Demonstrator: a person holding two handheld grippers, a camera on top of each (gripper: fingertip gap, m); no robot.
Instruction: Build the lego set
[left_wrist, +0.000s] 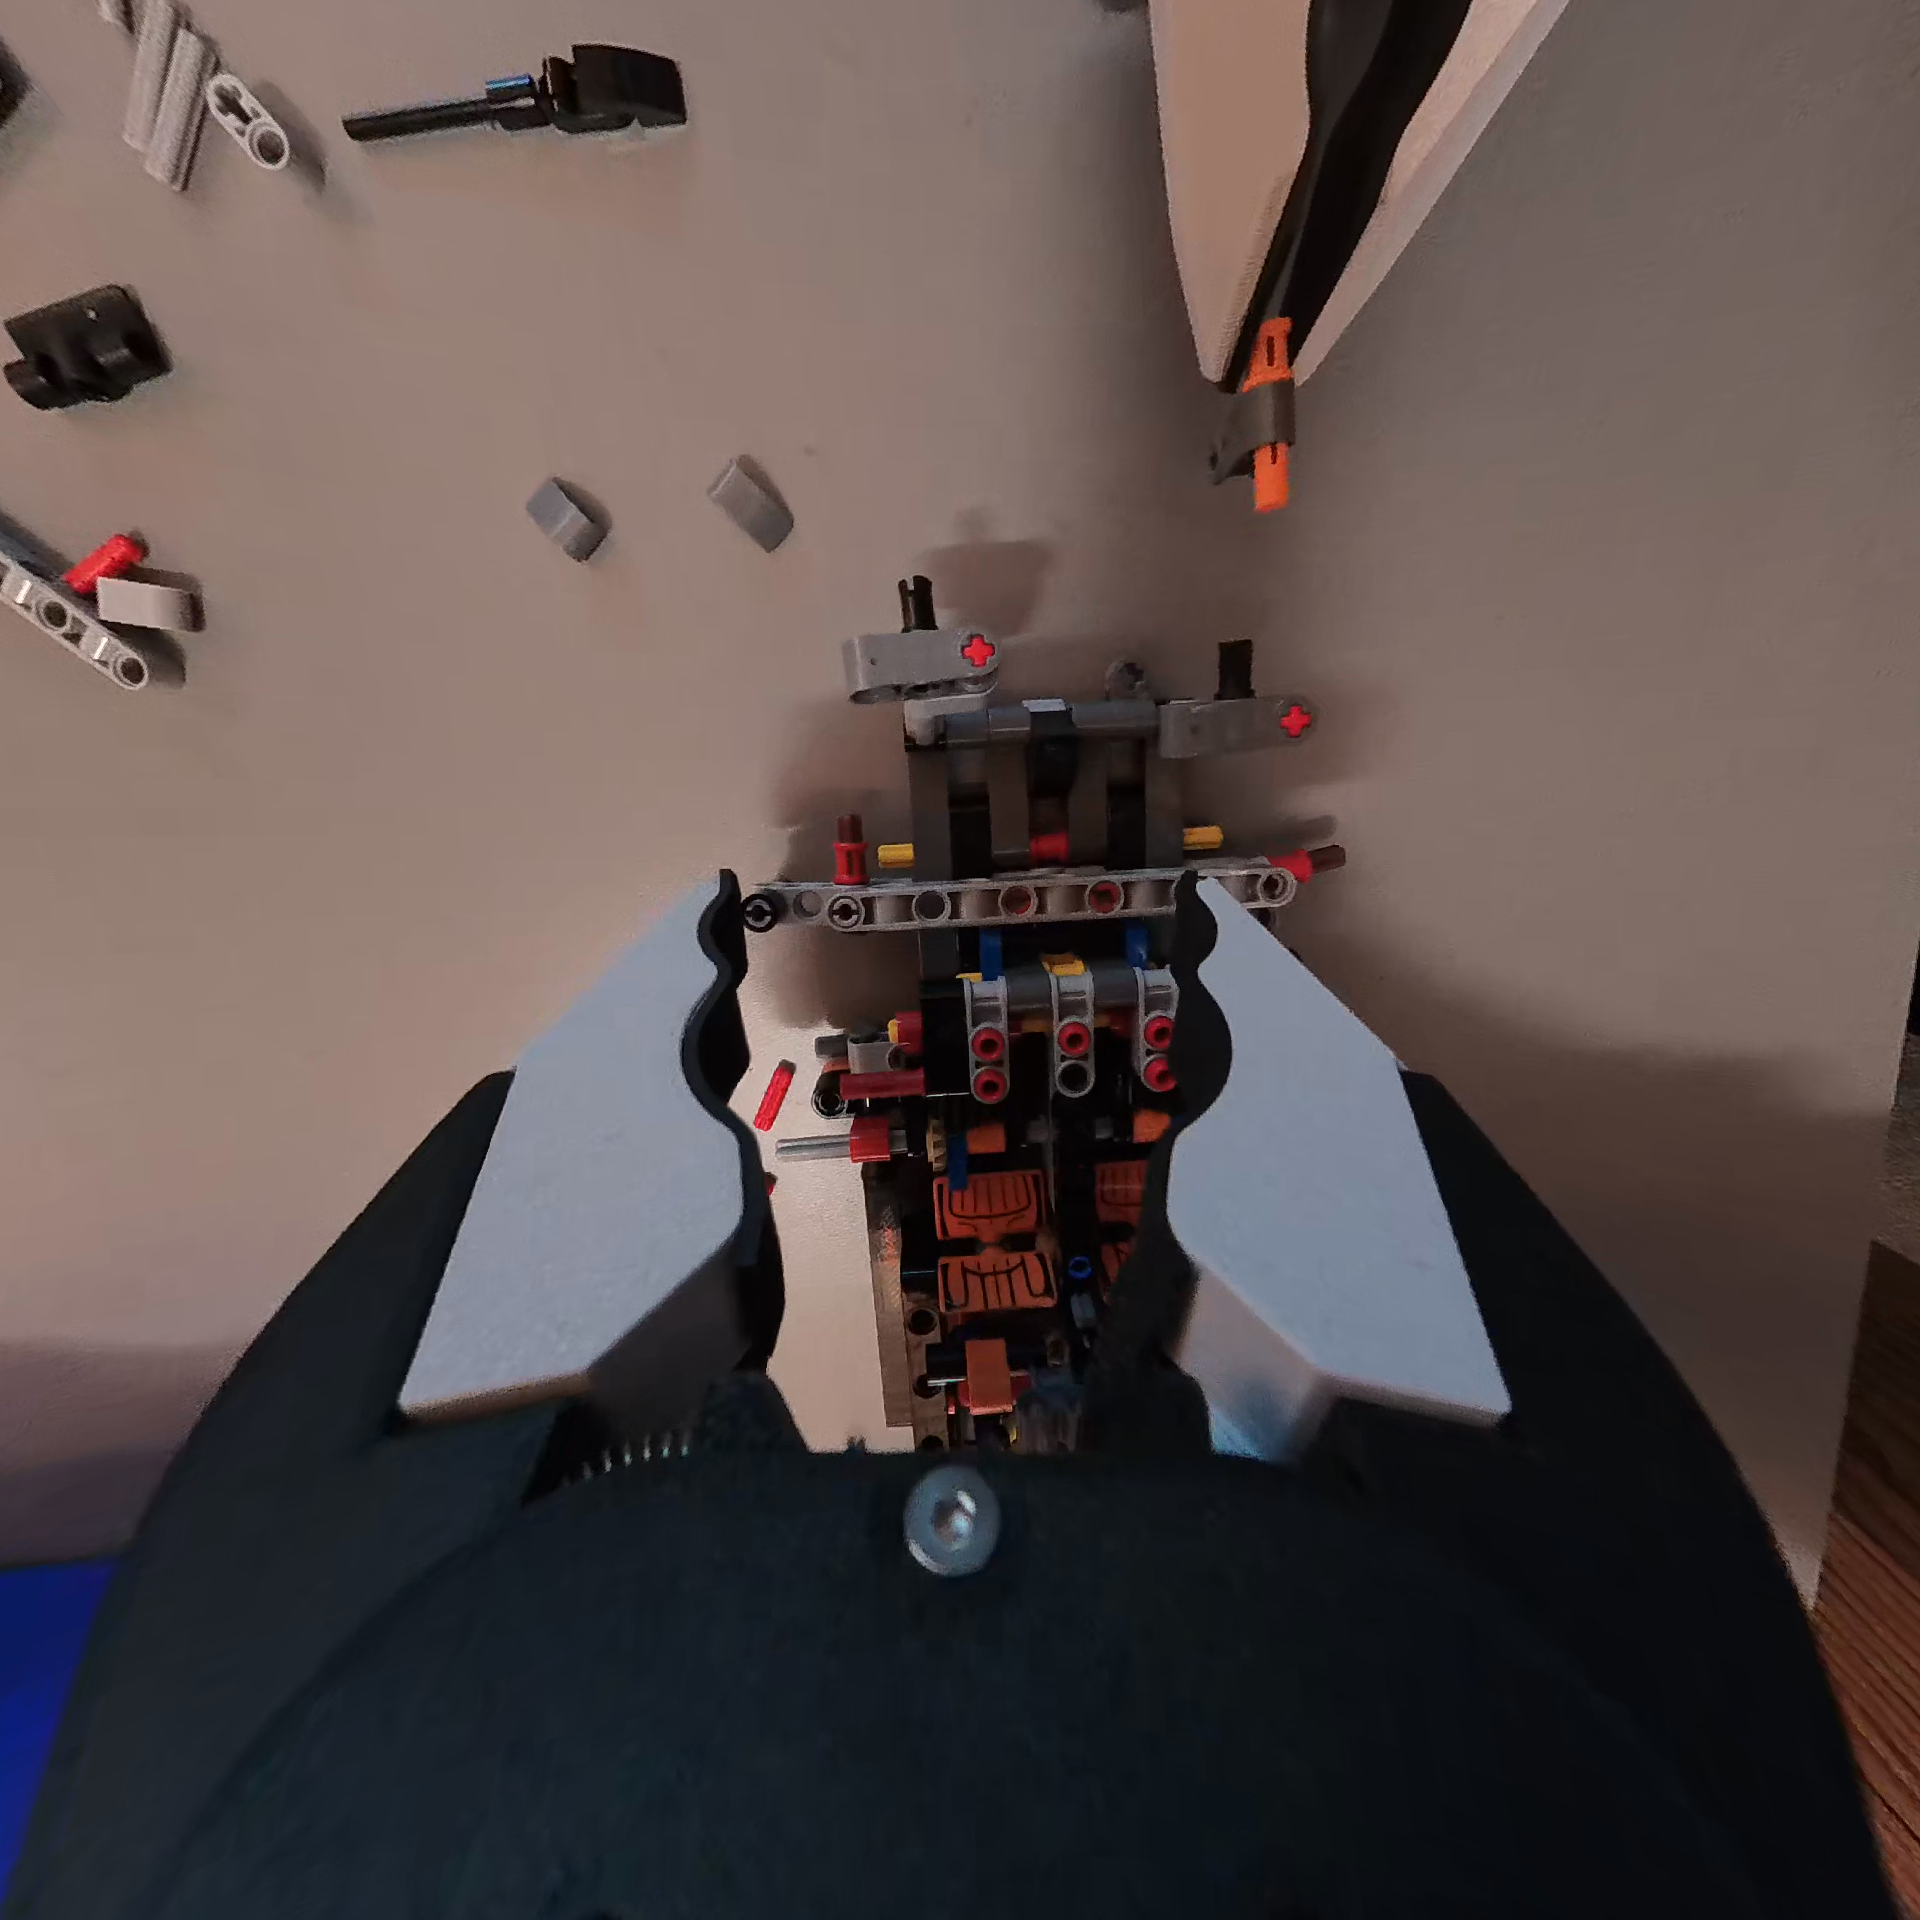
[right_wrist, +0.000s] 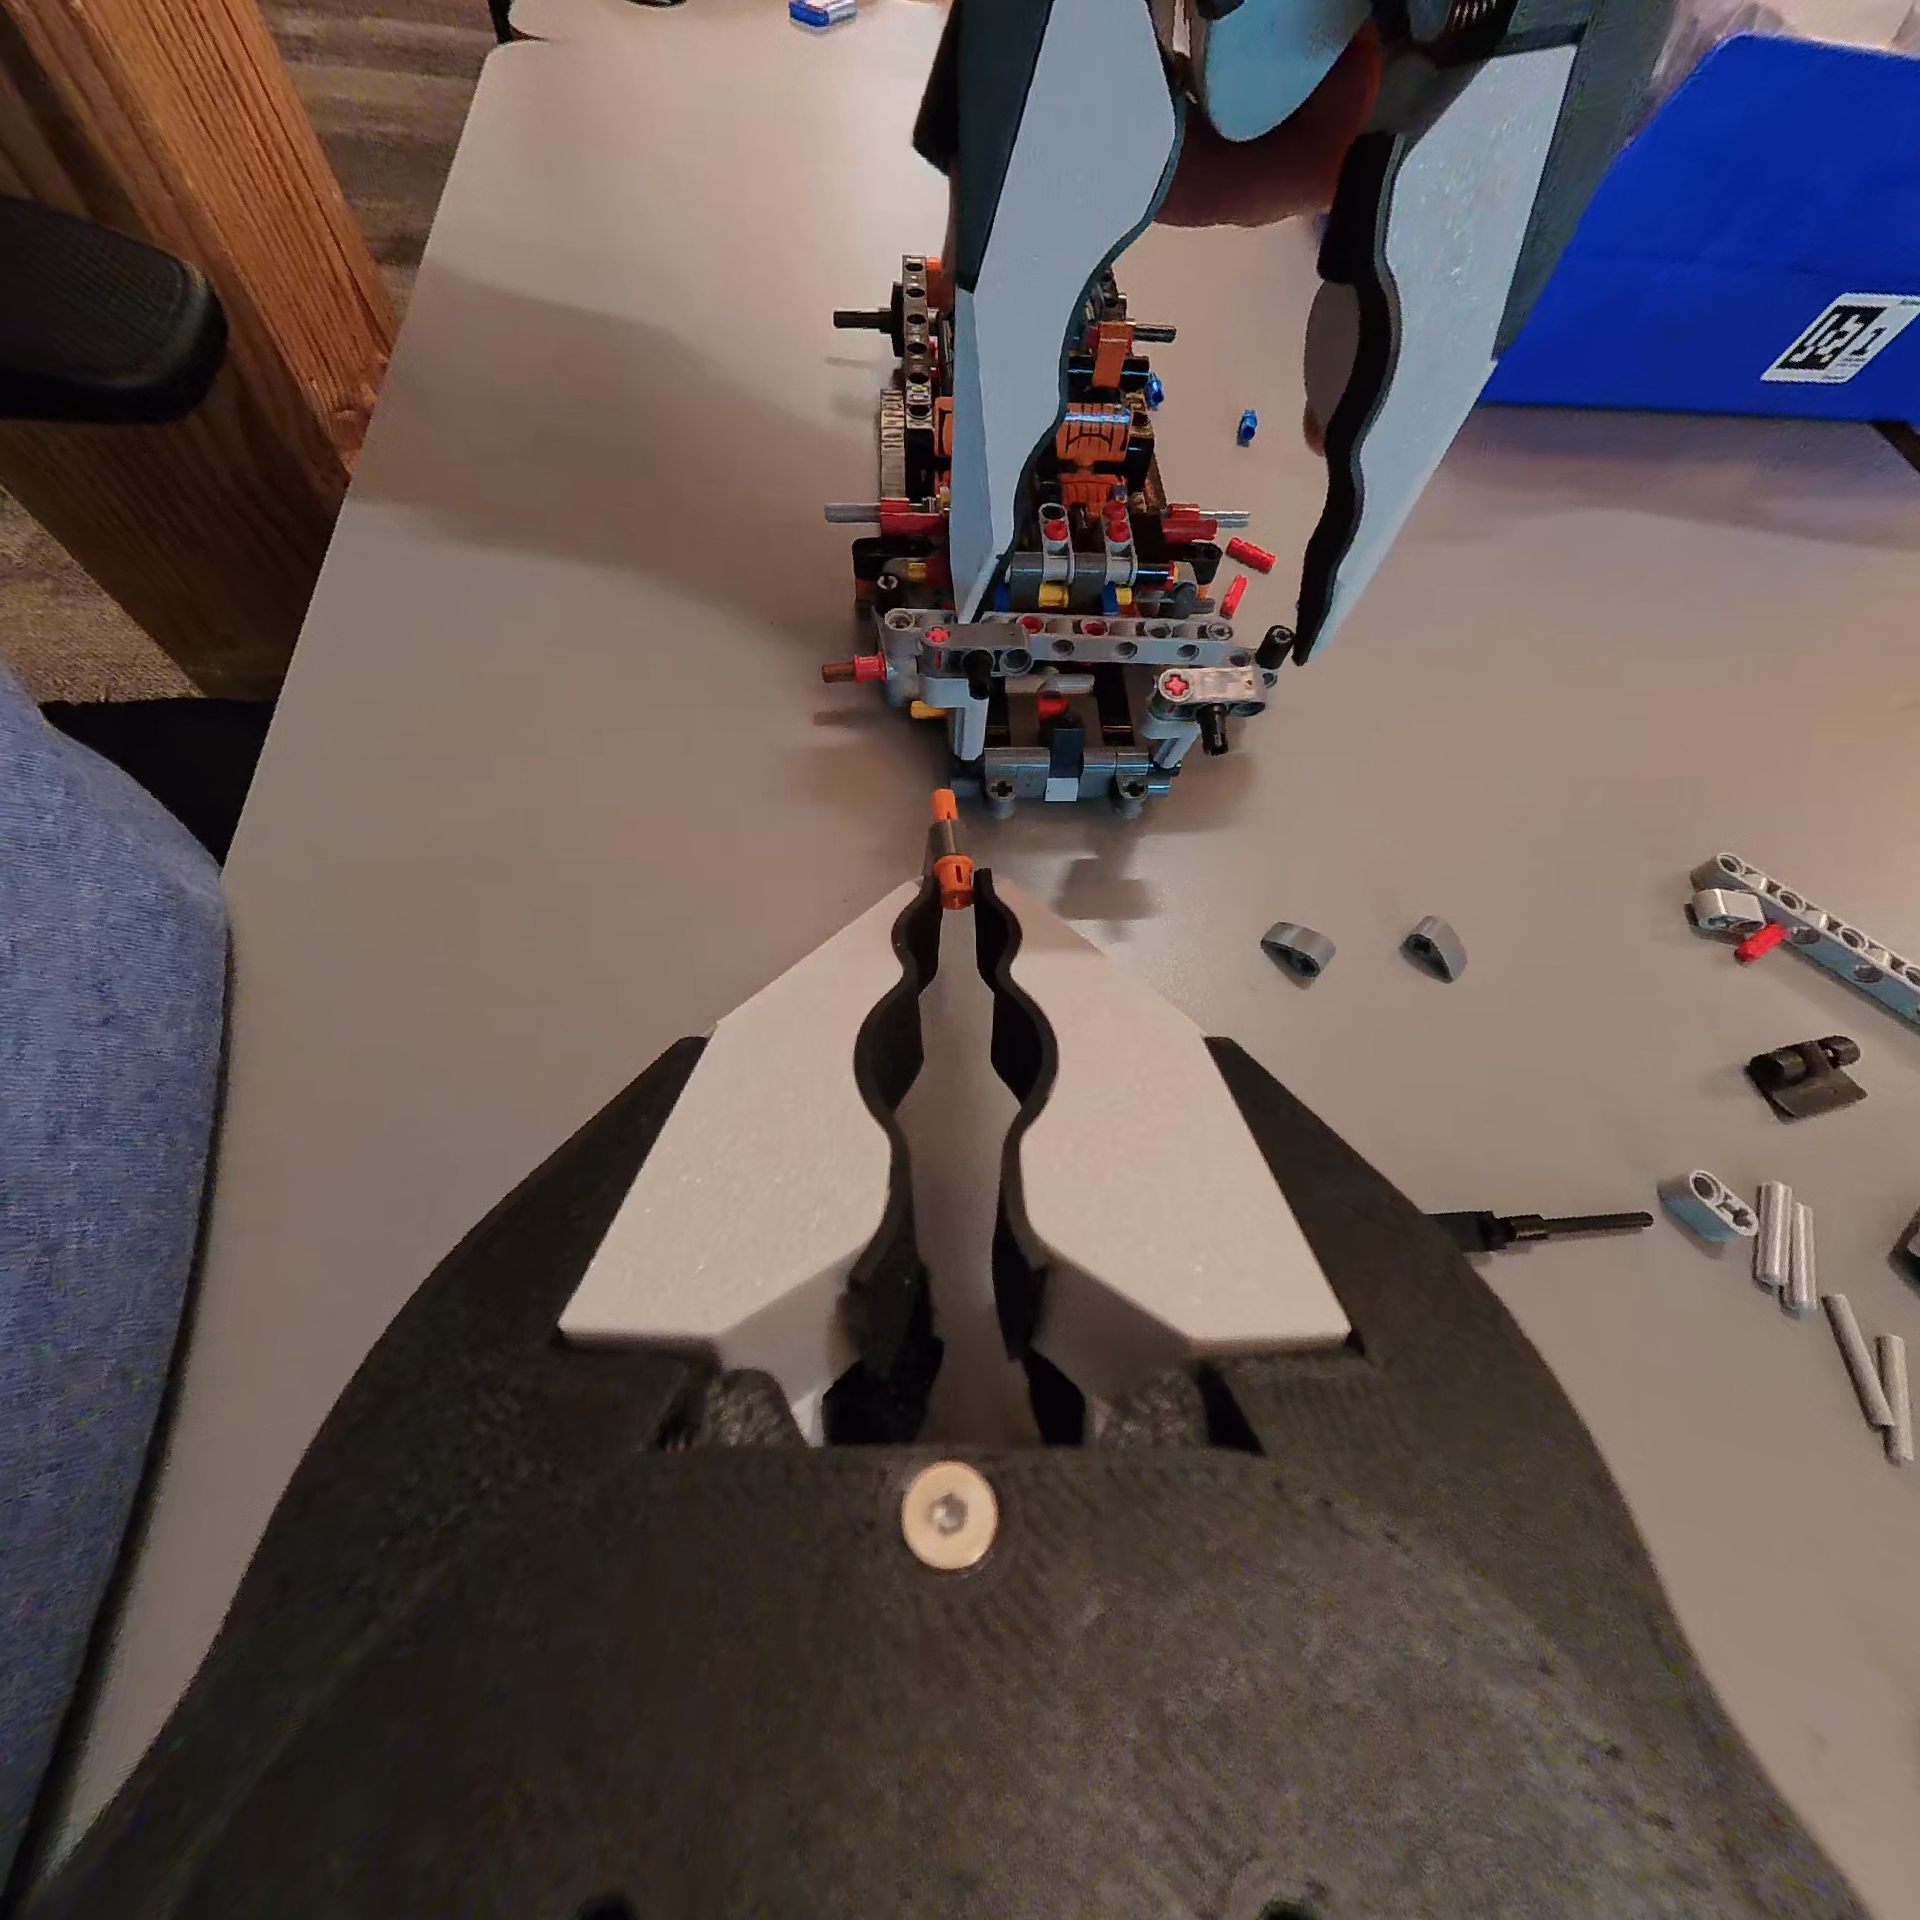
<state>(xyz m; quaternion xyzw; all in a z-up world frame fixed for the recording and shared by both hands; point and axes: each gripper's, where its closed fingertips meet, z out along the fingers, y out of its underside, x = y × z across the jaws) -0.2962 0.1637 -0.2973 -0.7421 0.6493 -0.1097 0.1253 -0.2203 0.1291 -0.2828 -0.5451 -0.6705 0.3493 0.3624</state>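
Note:
The partly built Lego model (left_wrist: 1049, 790), black and grey with red pins and orange parts, lies on the grey table (left_wrist: 935, 312). My left gripper (left_wrist: 958, 904) is open and straddles it. The right finger (left_wrist: 1299, 1091) rests against the model's side and the left finger stands apart. From the right wrist view, the left gripper (right_wrist: 1138, 634) comes down over the model (right_wrist: 1081, 717). My right gripper (right_wrist: 951, 894) is shut on a small orange pin in a dark grey sleeve (right_wrist: 948, 857), held just short of the model's near end. The pin also shows in the left wrist view (left_wrist: 1270, 436).
Loose parts lie right of the model: two small grey pieces (right_wrist: 1299, 948), a long grey beam with a red pin (right_wrist: 1808, 935), a black hinge piece (right_wrist: 1803, 1075), a black axle (right_wrist: 1558, 1226) and grey rods (right_wrist: 1787, 1242). A blue box (right_wrist: 1714, 229) stands far right. Wooden furniture (right_wrist: 208, 312) borders the table's left edge. Both grippers' tips are roughly 15 cm from the black axle (right_wrist: 1558, 1226). It turns up in the left wrist view (left_wrist: 467, 102) as well.

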